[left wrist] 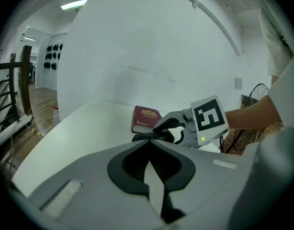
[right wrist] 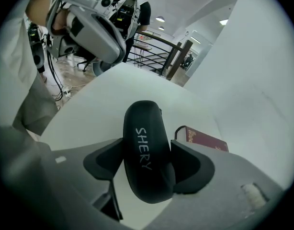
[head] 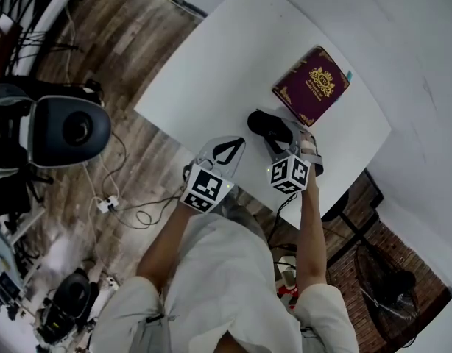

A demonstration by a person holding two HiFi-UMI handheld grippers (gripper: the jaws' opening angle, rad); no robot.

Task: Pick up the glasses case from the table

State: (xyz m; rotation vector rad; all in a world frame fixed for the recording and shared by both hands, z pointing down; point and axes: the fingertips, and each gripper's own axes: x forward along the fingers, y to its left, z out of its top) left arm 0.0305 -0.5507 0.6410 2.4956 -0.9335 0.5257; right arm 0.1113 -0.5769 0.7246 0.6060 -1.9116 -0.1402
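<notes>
The black glasses case (head: 264,123) printed with white letters lies near the front edge of the white table (head: 211,72). In the right gripper view the case (right wrist: 143,143) fills the gap between the jaws, and both pads touch its sides. My right gripper (head: 276,134) is shut on it from the near side. My left gripper (head: 230,148) hovers just left of it over the table edge, jaws shut and empty. In the left gripper view its own tips (left wrist: 148,145) meet, and the right gripper (left wrist: 170,128) with the case shows beyond them.
A maroon book (head: 311,84) with a gold crest lies just past the case, also seen as the book (right wrist: 207,141) behind the right jaw. Left of the table stand a black device (head: 64,127) and cables (head: 119,204) on the wooden floor. A fan (head: 392,285) stands lower right.
</notes>
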